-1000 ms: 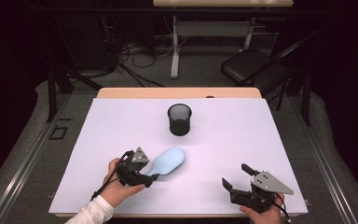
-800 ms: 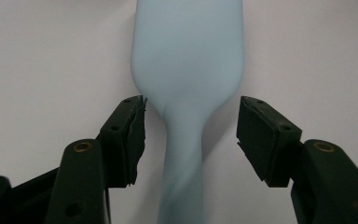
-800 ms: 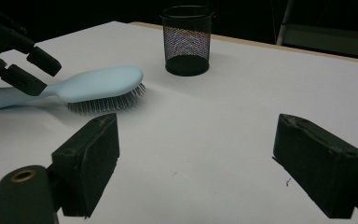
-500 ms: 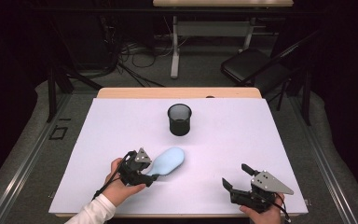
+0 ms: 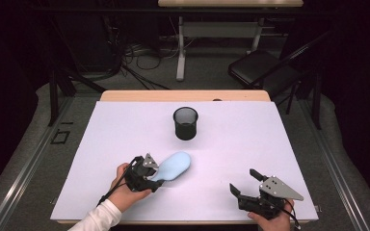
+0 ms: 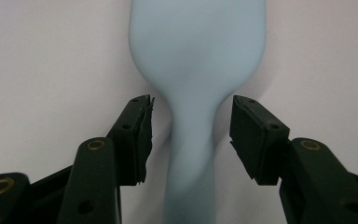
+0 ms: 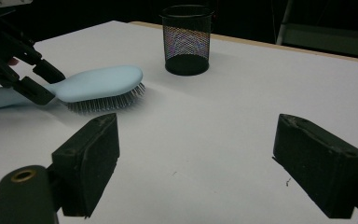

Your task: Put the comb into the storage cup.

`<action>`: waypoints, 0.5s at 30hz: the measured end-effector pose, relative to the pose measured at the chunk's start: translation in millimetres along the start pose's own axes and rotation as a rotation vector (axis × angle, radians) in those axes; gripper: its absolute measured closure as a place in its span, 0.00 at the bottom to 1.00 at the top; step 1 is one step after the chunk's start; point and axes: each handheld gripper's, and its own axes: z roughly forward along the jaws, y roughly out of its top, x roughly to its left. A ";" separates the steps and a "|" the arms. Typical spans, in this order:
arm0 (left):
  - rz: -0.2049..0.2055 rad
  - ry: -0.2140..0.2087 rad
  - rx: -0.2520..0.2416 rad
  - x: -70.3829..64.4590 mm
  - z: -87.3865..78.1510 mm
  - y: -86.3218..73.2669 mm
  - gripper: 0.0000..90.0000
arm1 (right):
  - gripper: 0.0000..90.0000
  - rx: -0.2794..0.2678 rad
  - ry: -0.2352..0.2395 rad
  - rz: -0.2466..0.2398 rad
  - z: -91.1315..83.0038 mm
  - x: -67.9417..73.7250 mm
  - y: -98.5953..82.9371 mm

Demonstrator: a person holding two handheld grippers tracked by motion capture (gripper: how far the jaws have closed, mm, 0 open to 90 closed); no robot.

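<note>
Nearest me, at the table's front edge, the right gripper hovers low over the white table, jaws spread wide, nothing btwn them, well apart from the action. In its own view the pads frame bare tabletop.

To the left, a bit further in, the left gripper sits w/ its jaws either side of the brush handle. In the left gripper view the pads stand partly open, a thin gap each side of the narrow neck, so it straddles the handle but doesn't grip yet. Brush lies bristles down on the table, pale blue back up, head pointing away toward the cup. The right gripper view shows the bristles resting on the surface.

Further back, centre of the table, the black mesh cup stands upright, well apart from the brush.

Risks, as I read it: handle looks smooth and tapered, so if the jaws close too near the flare the pads could slide and squeeze it fwd out of the grip. Grabbing at the thin end w/ the heavy head far out, the brush may droop or swing on lifting. If it's headed for the cup, that cup looks light and narrow; a tilted brush clipping the rim could tip it over. The right gripper is too far off to steady it.
</note>
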 end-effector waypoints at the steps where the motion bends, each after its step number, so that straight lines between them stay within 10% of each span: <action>1: -0.001 -0.003 0.003 0.1 0.6 0.2 0.55 | 0.16 -0.001 0.000 0.001 0.0 0.0 0.0; 15: -0.001 -0.005 0.022 1.6 7.9 1.4 0.57 | 0.16 -0.001 0.001 0.000 0.0 -0.2 0.0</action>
